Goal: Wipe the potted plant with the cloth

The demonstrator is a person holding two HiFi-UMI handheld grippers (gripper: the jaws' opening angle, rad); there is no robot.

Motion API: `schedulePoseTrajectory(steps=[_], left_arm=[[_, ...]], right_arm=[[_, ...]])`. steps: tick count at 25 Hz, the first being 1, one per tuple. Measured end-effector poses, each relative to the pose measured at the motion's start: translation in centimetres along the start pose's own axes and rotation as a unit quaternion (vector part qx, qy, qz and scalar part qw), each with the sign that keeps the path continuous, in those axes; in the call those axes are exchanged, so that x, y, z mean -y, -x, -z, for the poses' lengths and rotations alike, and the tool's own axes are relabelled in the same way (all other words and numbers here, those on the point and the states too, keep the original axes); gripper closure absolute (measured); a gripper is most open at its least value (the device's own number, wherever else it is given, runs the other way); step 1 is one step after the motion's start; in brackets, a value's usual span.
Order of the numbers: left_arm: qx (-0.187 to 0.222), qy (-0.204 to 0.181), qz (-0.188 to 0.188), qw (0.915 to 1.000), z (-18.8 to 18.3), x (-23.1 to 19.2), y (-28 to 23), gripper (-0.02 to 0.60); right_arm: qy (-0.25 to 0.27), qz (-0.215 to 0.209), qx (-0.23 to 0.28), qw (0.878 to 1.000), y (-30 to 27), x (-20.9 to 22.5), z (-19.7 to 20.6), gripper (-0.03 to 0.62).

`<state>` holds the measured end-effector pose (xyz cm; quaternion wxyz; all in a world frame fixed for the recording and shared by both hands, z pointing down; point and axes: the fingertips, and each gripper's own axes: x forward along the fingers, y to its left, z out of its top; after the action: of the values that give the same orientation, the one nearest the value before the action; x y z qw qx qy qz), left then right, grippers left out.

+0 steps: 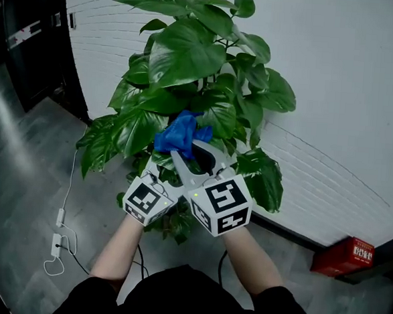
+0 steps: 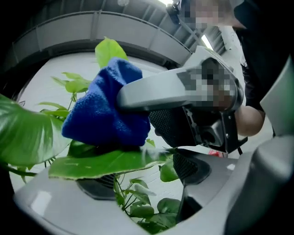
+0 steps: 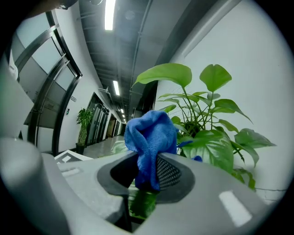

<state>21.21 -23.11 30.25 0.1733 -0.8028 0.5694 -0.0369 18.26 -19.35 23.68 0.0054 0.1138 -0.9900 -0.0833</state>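
Observation:
The potted plant [image 1: 190, 58] stands against a white wall, with broad green leaves. My right gripper [image 1: 189, 150] is shut on a bunched blue cloth [image 1: 180, 133] and holds it among the middle leaves. In the right gripper view the cloth [image 3: 151, 137] rises from between the gripper's [image 3: 154, 172] jaws. My left gripper [image 1: 159, 175] sits just left of it, its tips under foliage. In the left gripper view this gripper [image 2: 142, 179] is open; a leaf [image 2: 105, 161] lies flat across its jaws, and the cloth [image 2: 108, 114] presses on the leaf's top. The pot is hidden.
A white brick wall [image 1: 335, 95] runs behind the plant. A red box [image 1: 344, 256] sits at its foot on the right. A white cable with an adapter [image 1: 58, 234] trails on the grey floor at the left. A dark doorway [image 1: 30, 41] is at far left.

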Motion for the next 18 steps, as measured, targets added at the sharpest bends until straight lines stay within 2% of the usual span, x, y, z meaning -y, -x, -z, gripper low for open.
schedulePoseTrajectory(steps=[3,8,18], left_arm=[[0.000,0.010,0.002,0.9999,0.1,0.5,0.2,0.214],[-0.004,-0.032,0.021,0.9993,0.3,1.5,0.2,0.219],[-0.021,-0.038,0.025,0.9987,1.4,1.6,1.3,0.219]], right_arm=[[0.004,0.000,0.001,1.000,0.6,-0.4,0.2,0.491],[-0.005,-0.027,-0.015,0.999,1.1,-1.1,0.6,0.491],[0.000,-0.049,-0.038,0.998,2.0,-2.7,1.9,0.491]])
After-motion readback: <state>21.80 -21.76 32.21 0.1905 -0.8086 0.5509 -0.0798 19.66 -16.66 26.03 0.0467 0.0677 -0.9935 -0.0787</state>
